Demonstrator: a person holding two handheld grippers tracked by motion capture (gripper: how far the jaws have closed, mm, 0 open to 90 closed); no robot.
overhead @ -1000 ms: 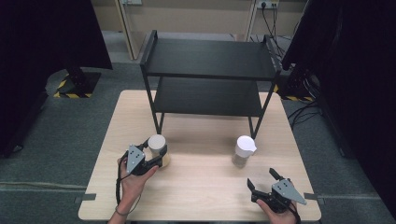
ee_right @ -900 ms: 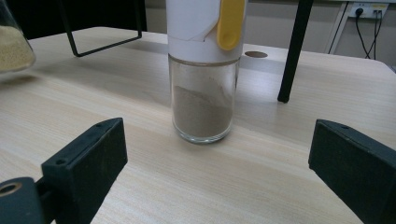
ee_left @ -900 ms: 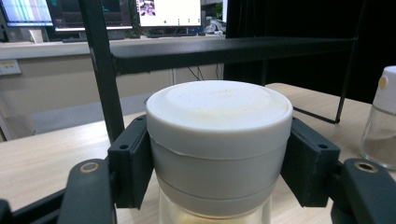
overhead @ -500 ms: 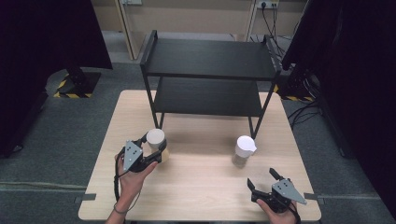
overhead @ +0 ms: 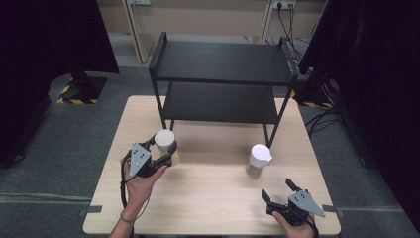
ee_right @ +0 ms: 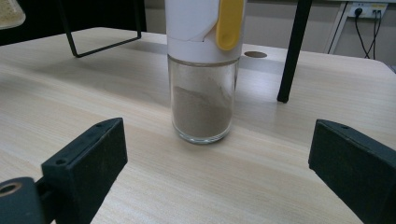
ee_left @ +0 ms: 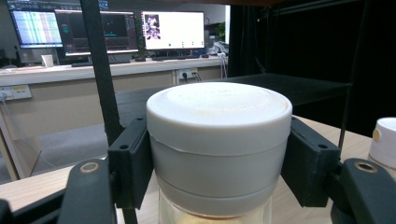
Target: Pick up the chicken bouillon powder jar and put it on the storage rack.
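The white-capped glass jar [ee_left: 218,140] sits clamped between the two black jaws of the left hand-held gripper [overhead: 157,156], which press on opposite sides of its white cap; pale contents show in the glass below the cap. In the high view the jar [overhead: 165,141] is over the left part of the tabletop [overhead: 213,198], just in front of the left front leg of the black two-tier shelf rack [overhead: 220,64]. A second glass jar [ee_right: 204,70], with a white cap, a yellow tab and brown powder inside, stands on the right part of the tabletop near the rack's right front leg. The right hand-held gripper [overhead: 282,193] rests near the tabletop's front right corner, jaws spread wide and holding nothing, pointing at that jar, apart from it.
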